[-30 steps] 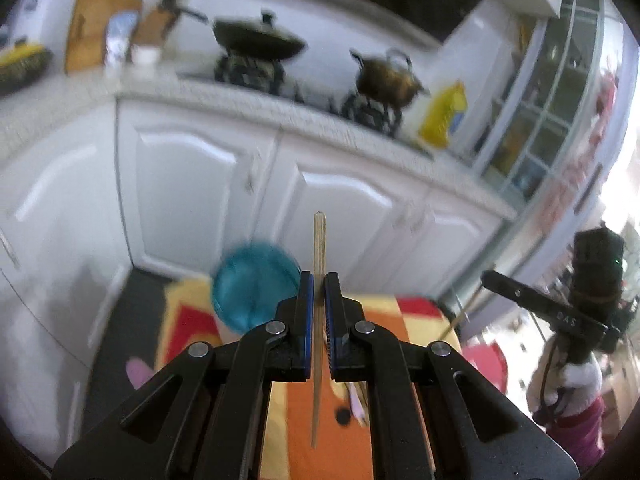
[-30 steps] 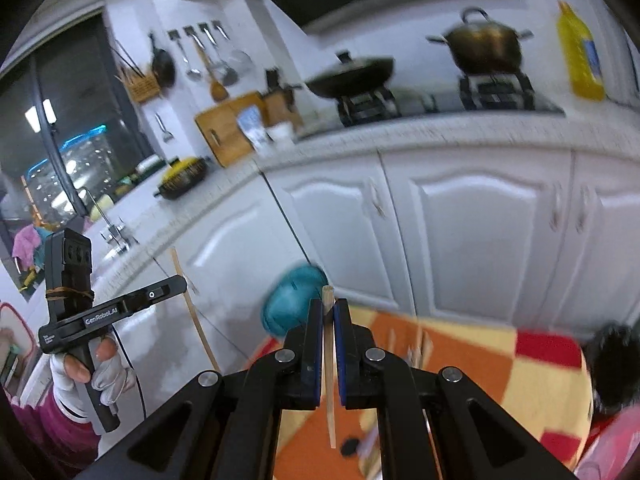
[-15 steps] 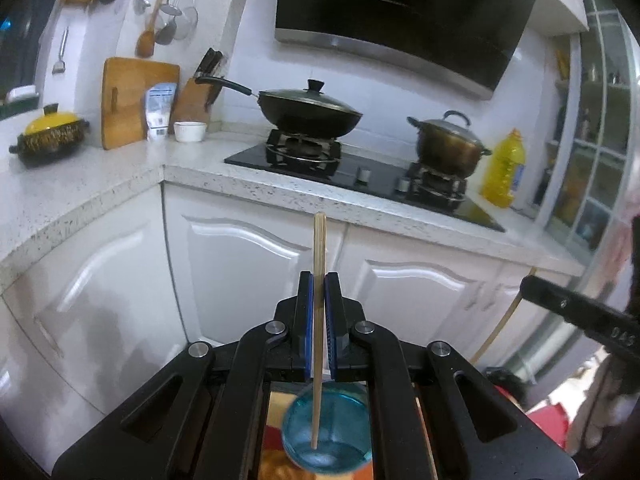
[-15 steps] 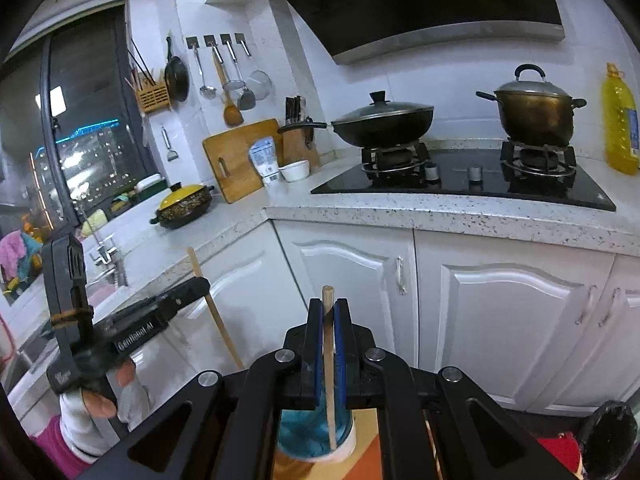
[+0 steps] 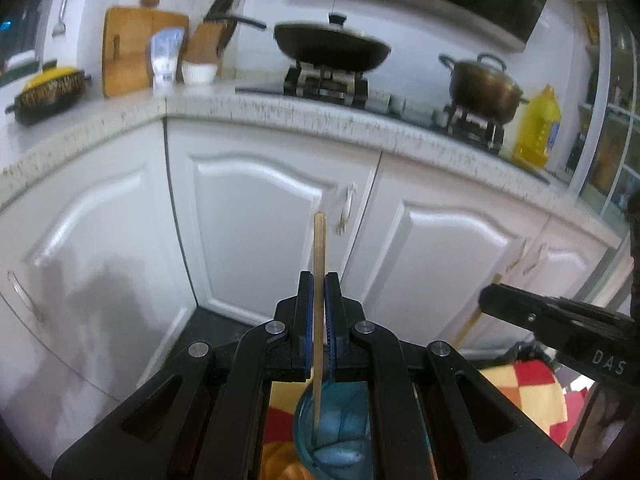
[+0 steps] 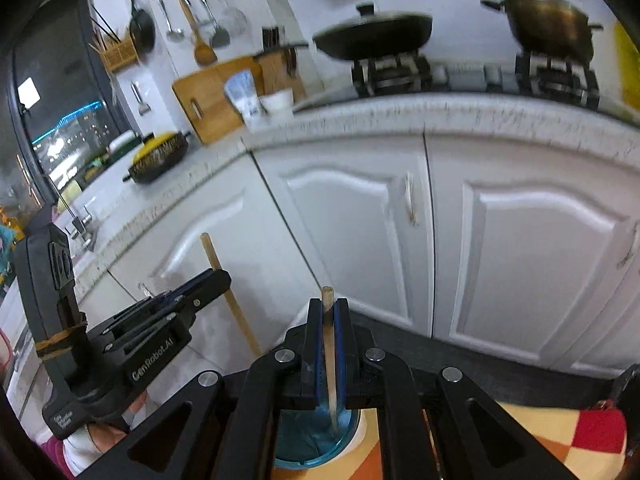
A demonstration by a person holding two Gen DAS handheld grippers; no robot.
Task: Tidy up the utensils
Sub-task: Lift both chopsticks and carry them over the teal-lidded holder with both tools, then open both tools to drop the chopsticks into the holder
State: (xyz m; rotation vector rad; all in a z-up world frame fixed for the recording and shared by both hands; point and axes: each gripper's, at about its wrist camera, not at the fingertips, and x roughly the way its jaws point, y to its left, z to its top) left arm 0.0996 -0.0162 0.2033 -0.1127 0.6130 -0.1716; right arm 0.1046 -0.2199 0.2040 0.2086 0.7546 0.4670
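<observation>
Cup: a round blue translucent cup (image 5: 334, 432) is seen below both tongs; its contents cannot be told.
Left tongs (image 5: 319, 312): clenched on a pale wooden chopstick (image 5: 319, 264).
Right tongs (image 6: 329, 320): clenched on a second wooden chopstick (image 6: 329, 340).
Right view only: hanging utensils (image 6: 196, 20) are shown.

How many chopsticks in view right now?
2. One chopstick is clamped in the left gripper, the other chopstick in the right gripper. Both lower ends hang over the blue cup. More may lie hidden behind the jaws.
</observation>
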